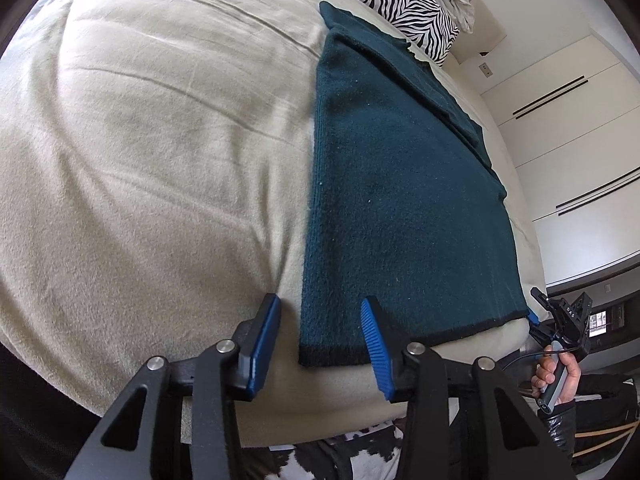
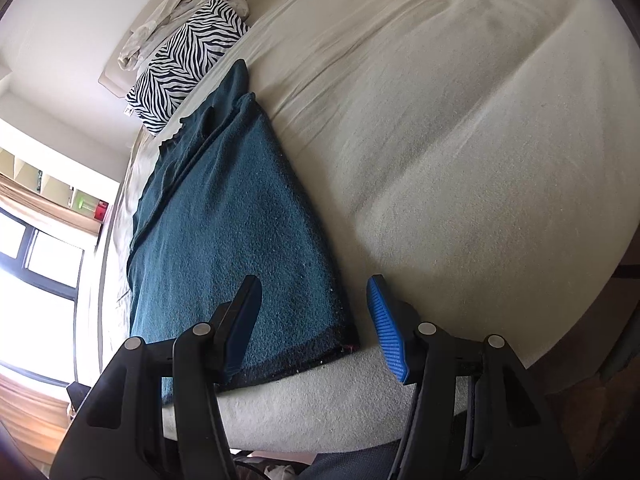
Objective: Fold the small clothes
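A big soft cream bed (image 1: pixel 160 160) fills the view. A fuzzy dark green sweater (image 1: pixel 400 200) lies flat on it, long with a black hem at the near edge. A zebra-striped pillow (image 1: pixel 400 4) sits far off. The left claw (image 1: pixel 320 344) is spread around the hem's left corner. The right claw (image 2: pixel 316 328) is spread around the right corner, pinching nothing.

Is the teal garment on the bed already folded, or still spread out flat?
Partly folded: the teal garment lies flat on the bed, with one long side doubled over onto itself along its far edge. Both grippers are open, neither gripping it.
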The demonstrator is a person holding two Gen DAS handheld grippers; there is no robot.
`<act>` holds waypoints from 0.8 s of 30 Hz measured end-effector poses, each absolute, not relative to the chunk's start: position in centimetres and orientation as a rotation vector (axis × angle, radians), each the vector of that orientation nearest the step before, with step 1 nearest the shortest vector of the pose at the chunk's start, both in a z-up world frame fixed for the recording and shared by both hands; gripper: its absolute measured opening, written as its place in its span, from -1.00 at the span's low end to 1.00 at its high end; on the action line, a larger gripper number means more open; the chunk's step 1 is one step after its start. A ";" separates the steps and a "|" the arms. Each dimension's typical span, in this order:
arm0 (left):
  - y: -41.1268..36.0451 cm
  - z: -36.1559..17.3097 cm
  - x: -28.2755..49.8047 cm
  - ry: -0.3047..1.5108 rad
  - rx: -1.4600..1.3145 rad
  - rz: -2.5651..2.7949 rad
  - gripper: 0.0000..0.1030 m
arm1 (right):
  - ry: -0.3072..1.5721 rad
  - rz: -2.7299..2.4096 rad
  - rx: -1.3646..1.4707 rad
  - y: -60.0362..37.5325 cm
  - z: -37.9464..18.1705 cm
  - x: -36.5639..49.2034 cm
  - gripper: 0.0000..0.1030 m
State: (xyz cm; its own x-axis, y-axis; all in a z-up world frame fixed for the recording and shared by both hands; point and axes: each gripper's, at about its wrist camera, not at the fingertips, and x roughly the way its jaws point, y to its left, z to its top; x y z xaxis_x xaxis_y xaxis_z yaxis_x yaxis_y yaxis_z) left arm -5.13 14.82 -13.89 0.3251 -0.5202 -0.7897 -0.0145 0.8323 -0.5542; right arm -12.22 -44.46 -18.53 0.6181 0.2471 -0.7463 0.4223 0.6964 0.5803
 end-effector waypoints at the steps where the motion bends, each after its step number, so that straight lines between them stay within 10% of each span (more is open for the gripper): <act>1: 15.1 -14.0 -5.1 1.207 -0.538 -0.344 -0.19 | 0.928 -0.122 0.820 -44.5 -18.5 -12.3 0.04; 14: 13.5 -13.8 -5.2 1.222 -0.498 -0.377 0.26 | 0.989 -0.105 0.797 -44.3 -19.0 -12.4 0.04; 20: 14.0 -14.6 -5.5 1.256 -0.505 -0.365 -0.66 | 0.984 -0.078 0.803 -44.2 -19.0 -12.6 0.03; 24: 14.9 -14.8 -5.8 1.253 -0.585 -0.380 -0.84 | 0.992 -0.072 0.809 -44.4 -19.4 -12.7 -0.46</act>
State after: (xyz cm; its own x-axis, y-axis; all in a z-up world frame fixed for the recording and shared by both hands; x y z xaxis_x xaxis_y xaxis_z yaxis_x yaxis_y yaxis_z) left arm -5.76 14.87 -14.79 0.2800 -0.5704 -0.7722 -0.0458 0.7955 -0.6042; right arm -12.65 -44.35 -19.44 0.5697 0.2953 -0.7670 0.4029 0.7131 0.5738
